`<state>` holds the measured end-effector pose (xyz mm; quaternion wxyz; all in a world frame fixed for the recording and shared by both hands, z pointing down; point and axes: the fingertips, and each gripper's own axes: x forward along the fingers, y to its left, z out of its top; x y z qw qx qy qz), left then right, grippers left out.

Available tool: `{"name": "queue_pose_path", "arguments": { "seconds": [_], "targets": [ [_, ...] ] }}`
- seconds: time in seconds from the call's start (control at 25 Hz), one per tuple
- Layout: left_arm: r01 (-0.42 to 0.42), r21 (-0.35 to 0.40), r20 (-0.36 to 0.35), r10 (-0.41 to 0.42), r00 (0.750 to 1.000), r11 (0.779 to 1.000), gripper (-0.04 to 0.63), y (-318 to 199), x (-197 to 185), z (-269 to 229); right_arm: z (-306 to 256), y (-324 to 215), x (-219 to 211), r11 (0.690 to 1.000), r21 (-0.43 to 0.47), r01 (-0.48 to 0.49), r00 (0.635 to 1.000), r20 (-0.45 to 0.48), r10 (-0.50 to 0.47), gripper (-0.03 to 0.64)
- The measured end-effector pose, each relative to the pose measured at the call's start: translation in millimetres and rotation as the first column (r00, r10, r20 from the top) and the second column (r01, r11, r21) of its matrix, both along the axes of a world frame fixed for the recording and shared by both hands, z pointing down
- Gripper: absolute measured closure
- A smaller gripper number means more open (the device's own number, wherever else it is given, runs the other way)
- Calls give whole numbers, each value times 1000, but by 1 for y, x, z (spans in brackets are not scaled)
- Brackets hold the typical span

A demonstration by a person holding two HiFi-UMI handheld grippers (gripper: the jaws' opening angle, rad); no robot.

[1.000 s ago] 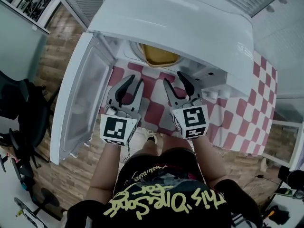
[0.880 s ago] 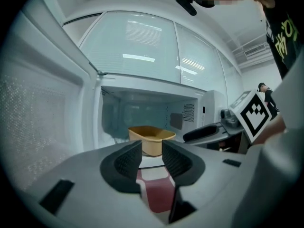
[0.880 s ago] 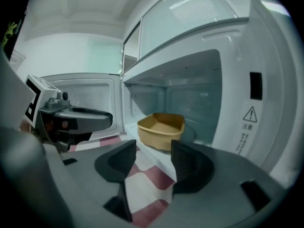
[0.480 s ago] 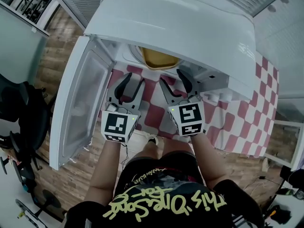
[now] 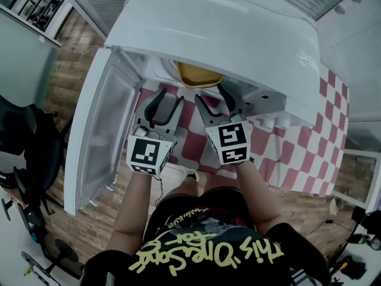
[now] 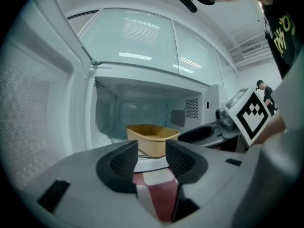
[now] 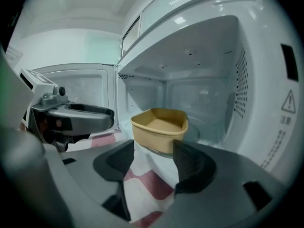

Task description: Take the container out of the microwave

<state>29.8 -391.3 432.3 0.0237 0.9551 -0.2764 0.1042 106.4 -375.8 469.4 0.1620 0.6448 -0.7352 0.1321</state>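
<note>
The microwave (image 5: 238, 34) stands on a counter under a red and white checked cloth (image 5: 191, 140), its door (image 5: 98, 130) swung fully out to the left. The yellow container (image 7: 160, 126) sits well inside the cavity on the glass plate (image 7: 164, 149), and it looks empty, though the far corner of its floor is hard to make out. Both tools hover just outside the opening, side by side and aimed at it. The left tool (image 5: 171, 96) has its jaws opening with nothing between them but a line of sight to the container's left end. The right tool (image 5: 209, 92) likewise has its jaws opening wide, with only cloth under them and the container's near wall beyond. Neither tool touches anything yet. The likeliest trouble from here is crowding: 2 tools entering 1 narrow opening may knock each other or the cavity's side walls, and a bump would nudge the container off line. The container's walls look thin, so a pinch on 1 rim alone could bend it or tip it as it lifts. A low pull might also drag the glass plate along with it. If either tool closes too early, it would shove the container deeper instead of catching it.
</note>
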Motion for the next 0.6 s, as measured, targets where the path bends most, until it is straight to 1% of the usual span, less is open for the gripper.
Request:
{"name": "queue_pose_path", "arguments": {
  "seconds": [0.28,0.4,0.48,0.6],
  "targets": [
    [15,-13,19,-15,1000,1000,425,-14,-5,5,-6,-5,-19,997,8,73,997,4,-73,373],
    [15,-11,35,-14,999,1000,417,-19,-4,8,-9,-5,-12,999,18,37,999,15,-38,374],
    [8,-17,44,-8,999,1000,414,-20,-2,11,-6,-6,-6,1000,6,8,1000,16,-8,374],
    [-15,-23,57,16,998,1000,405,-21,3,15,-5,-9,-1,1000,-1,-11,1000,21,11,373]
  ]
}}
